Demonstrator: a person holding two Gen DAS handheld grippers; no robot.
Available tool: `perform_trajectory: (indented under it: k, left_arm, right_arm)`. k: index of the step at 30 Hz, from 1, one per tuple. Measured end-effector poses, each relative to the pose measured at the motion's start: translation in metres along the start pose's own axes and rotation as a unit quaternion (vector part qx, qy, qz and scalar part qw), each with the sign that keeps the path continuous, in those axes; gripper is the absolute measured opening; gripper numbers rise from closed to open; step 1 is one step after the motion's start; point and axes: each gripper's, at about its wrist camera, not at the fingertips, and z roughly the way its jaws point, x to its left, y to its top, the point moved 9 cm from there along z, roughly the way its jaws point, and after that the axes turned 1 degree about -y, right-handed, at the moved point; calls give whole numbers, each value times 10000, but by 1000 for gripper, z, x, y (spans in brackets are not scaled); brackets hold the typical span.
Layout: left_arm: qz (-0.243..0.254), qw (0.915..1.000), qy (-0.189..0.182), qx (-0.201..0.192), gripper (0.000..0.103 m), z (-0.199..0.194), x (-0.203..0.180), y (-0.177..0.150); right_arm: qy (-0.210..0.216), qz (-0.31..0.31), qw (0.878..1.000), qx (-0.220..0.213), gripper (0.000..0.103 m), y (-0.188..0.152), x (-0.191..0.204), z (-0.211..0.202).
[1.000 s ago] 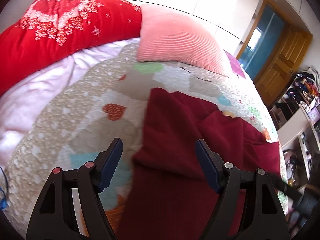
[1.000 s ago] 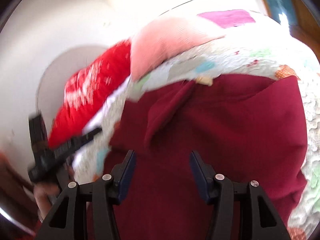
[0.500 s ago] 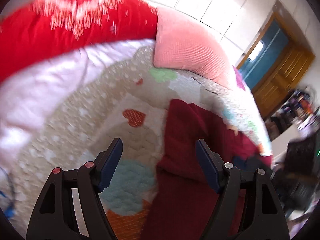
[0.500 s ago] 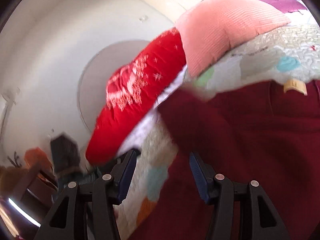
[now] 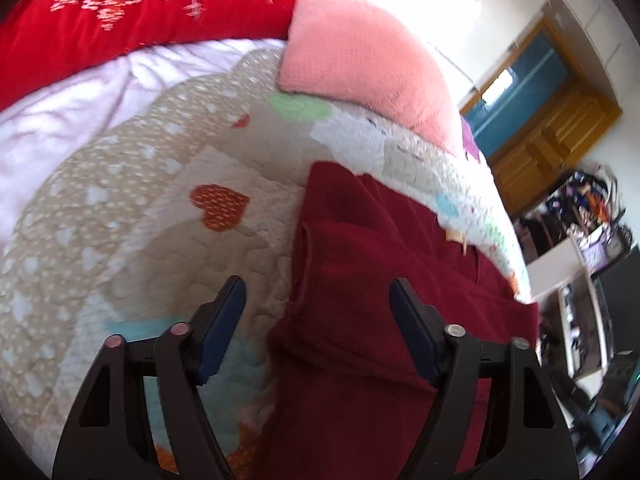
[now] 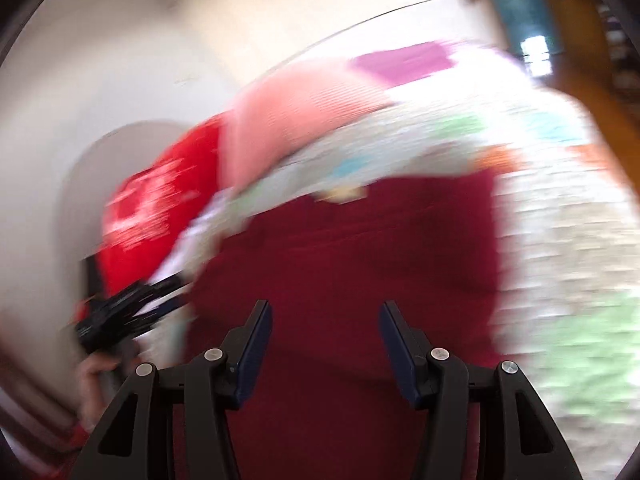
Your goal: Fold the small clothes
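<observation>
A dark red garment (image 5: 376,288) lies on the patterned quilt (image 5: 132,216), partly folded, with a small tan label at its far edge. My left gripper (image 5: 316,304) is open and empty, hovering over the garment's left edge. My right gripper (image 6: 326,328) is open and empty above the same garment (image 6: 352,264), in a blurred view. The left gripper also shows in the right wrist view (image 6: 128,312) at the left, held in a hand.
A pink pillow (image 5: 360,52) and a red quilt (image 5: 120,16) lie at the head of the bed. A wooden door (image 5: 552,128) and cluttered shelves (image 5: 588,240) stand to the right of the bed.
The right gripper has swung back to the right over the garment; its view is smeared by motion. The left gripper has shifted slightly nearer the garment's left edge. Both stay open.
</observation>
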Motion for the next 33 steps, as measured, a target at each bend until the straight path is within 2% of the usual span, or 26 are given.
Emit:
perform_trajectory:
  k: [1,3,5,8,9,11,13,15,17,19,21,24,28,30,31,32,33]
  left_arm:
    - [92,9999,82,46,30,3,-3,-1]
    - [208,9996,169,-64,27,1,-8,0]
    - [364,9989,161,-237,22,-6,-17,5]
    - [608,9972,181,-386,18,-13,-29,11]
    - [687,9966,181,-427,18,-15,-33,14]
    - [794,9953,157,-535,18,-20,-40,19]
    - [869,9937,32,-714,17,-29,-46,25]
    - [961,9916,55,-869,18,-31,-48,27]
    - [1044,9912,336,-740,18,-16,-41,23]
    - [946,9925,699,-326,18,10,-25,11]
    - [823,9930,838,-91,18,24,-12,3]
    - [741,9947,687,-192,18,22,-8,2]
    - [739,9939,793,-206,18,23,-9,2]
    - [724,9937,831,-217,18,22,-9,0]
    - [692,9942,803,-191,20,21,-9,-3]
    - [668,9943,808,-174,25,21,-9,-3]
    - [659,9940,861,-155,28,18,-8,-4]
  right_arm:
    - [-388,99,9991,-112,53,7,-20,-5]
    - [-836,282,9959,-201,53,15,-45,-9]
    - [-1043,434,9934,-195,53,23,-66,-4]
    - [-983,511,9938,62,52,32,-77,26]
    - [-860,525,9948,112,37,35,-80,34]
    - [-775,535,9953,234,13,40,-86,47]
    - [-806,385,9960,48,12,49,-86,43]
    - [-961,184,9950,-194,10,56,-85,32]
    - [-1379,24,9897,-380,8,61,-92,27]
    - [-1628,-13,9863,-263,8,60,-106,39]
    - [-1432,254,9894,54,9,52,-116,44]
    - [-997,420,9941,-51,10,44,-105,12]
    - [-697,-379,9967,148,11,6,-59,-3]
    - [-1013,-821,9907,393,10,-13,-54,8]
    - [-1577,-1031,9805,554,10,-24,-67,16]
    - [-1888,-1021,9754,511,11,-27,-78,17]
    - [-1960,-949,9750,429,13,-27,-83,15]
